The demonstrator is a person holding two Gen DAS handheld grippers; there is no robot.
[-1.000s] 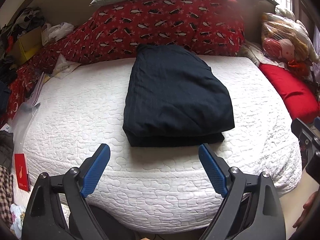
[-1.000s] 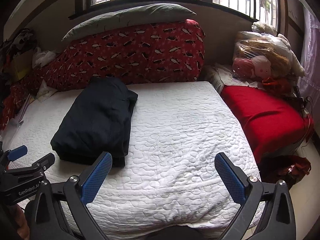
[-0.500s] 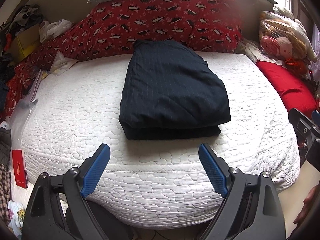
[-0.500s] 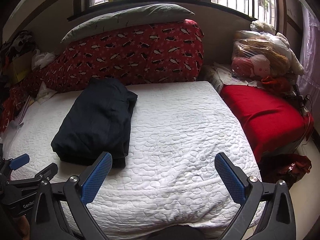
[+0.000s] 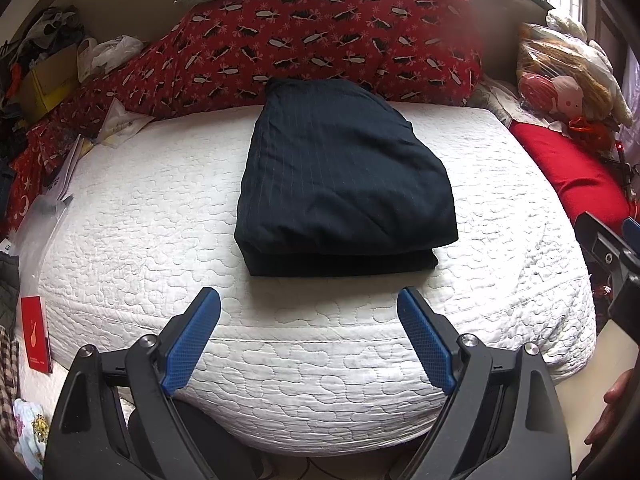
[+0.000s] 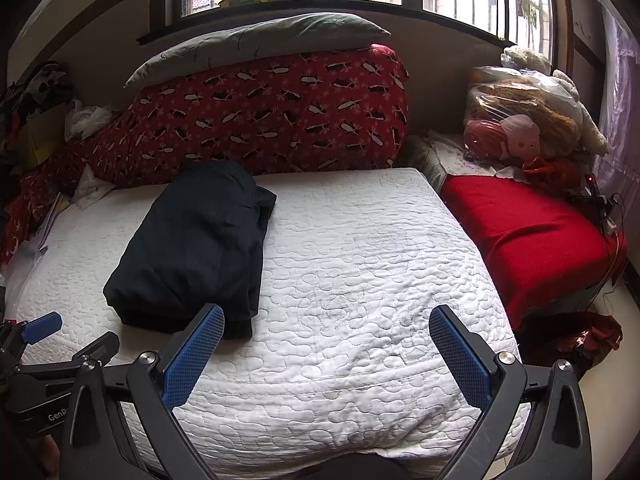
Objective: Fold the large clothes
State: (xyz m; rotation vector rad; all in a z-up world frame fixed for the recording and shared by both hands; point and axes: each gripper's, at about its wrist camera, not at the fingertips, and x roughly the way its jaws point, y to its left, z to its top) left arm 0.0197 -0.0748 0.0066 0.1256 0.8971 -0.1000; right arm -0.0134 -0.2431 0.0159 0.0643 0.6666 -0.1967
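Both grippers, left gripper (image 5: 308, 312) and right gripper (image 6: 326, 330), hang spread and empty off the mattress (image 5: 160, 240), because the dark garment (image 5: 340, 184) lies folded.

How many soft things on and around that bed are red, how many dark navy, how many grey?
Red: 2, the penguin-print quilt and the plain red cushion
Dark navy: 1, the folded garment
Grey: 1, the pillow on top of the quilt
Total: 4
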